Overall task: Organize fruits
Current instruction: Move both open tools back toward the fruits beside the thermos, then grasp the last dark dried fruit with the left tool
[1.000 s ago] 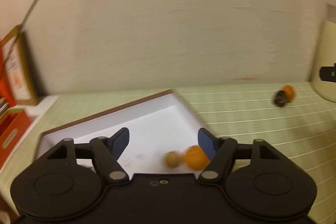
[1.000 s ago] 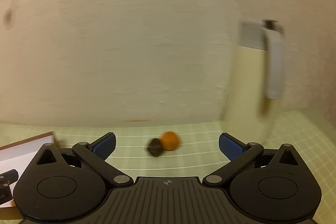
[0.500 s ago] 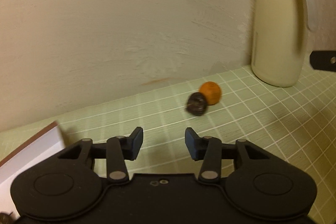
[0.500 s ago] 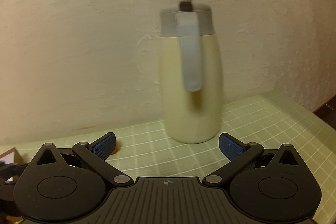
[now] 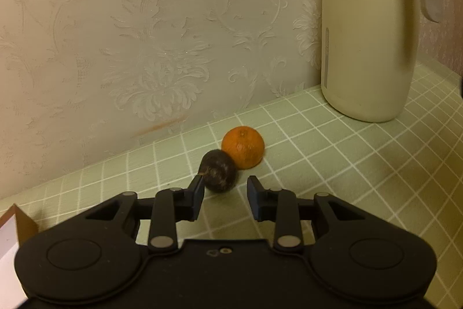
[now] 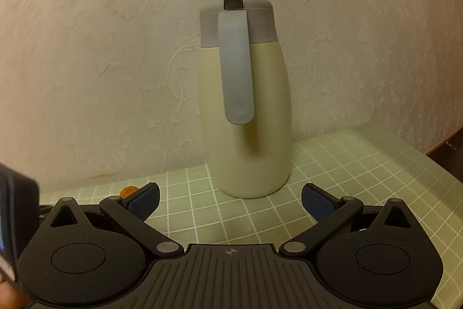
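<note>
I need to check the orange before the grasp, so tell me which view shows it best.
Left wrist view: the orange sits whole beyond the dark fruit. The right wrist view shows only a sliver behind a finger.

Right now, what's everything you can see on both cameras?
orange: 1, orange, on the cloth near the wall, touching the dark fruit
dark fruit: 1, brown-black, just ahead of the left gripper's fingers
jug: 1, cream with grey lid and handle, upright by the wall
cloth: 1, green with white grid, over the table
box: 1, white with brown edge, far left
left gripper: 1, black, open
right gripper: 1, black with blue pads, open, facing the jug
</note>
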Motion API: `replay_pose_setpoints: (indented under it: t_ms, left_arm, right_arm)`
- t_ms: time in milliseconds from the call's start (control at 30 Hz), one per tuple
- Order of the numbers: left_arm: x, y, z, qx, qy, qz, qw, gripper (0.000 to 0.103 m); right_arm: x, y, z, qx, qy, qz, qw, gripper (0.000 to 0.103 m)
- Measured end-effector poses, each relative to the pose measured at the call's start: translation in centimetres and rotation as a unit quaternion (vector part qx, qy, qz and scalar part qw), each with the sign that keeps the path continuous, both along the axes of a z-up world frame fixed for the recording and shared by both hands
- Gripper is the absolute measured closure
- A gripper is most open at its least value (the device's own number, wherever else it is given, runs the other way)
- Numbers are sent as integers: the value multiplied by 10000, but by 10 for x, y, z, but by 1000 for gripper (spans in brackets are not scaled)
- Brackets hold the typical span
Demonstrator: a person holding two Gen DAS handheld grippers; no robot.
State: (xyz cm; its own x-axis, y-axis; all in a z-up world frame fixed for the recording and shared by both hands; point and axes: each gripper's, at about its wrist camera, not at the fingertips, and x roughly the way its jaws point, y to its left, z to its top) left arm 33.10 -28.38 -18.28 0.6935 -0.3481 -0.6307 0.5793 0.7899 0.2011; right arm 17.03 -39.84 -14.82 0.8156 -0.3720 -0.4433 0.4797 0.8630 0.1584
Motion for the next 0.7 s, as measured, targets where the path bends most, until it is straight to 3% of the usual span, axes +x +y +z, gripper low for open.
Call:
replay_pose_setpoints:
  t_ms: [367, 500, 700]
  left_arm:
    - [15, -12, -8, 39, -70, 66, 9999, 81]
    - [17, -10, -10, 10, -164, 175, 9997, 90]
    - [16, -8, -11, -57, -216, 201, 9995, 91]
  right_arm:
    - [0, -7, -3, 116, -3, -42, 9999, 0]
    - [1, -6, -3, 142, -8, -1, 9999, 0]
    - [6, -4, -5, 159, -3, 66, 9999, 0]
